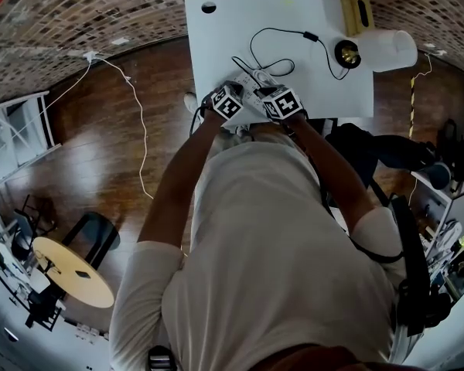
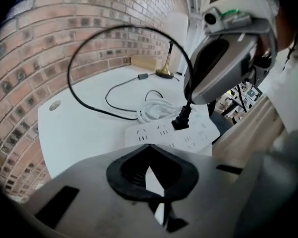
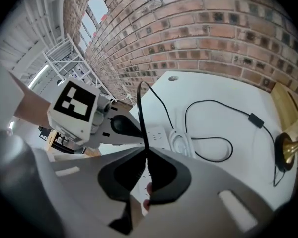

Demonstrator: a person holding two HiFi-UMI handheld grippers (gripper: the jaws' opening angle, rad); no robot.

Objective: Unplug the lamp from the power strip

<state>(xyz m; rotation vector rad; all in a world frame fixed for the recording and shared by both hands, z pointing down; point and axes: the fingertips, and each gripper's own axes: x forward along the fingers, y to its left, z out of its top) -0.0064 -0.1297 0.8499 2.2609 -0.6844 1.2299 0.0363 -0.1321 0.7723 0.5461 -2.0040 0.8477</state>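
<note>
A white power strip [image 1: 254, 79] [image 2: 174, 135] lies at the near edge of the white table [image 1: 294, 14]. A black plug [image 2: 181, 120] stands in one of its sockets. The plug's black cord [image 1: 255, 45] [image 3: 139, 108] loops across the table past an inline switch [image 3: 254, 119] to the lamp [image 1: 375, 50], which has a brass base and a white shade. My right gripper [image 3: 144, 155] [image 1: 269, 91] is shut on the cord just above the plug. My left gripper [image 2: 149, 150] [image 1: 233, 90] hovers at the strip's near end, its jaws shut with nothing seen held.
The strip's own white cable [image 2: 154, 110] is coiled beside it. A wooden box [image 1: 356, 10] stands at the back of the table near the brick wall. A white cable [image 1: 139, 130] trails over the wooden floor at the left. Dark bags [image 1: 371, 149] sit at the right.
</note>
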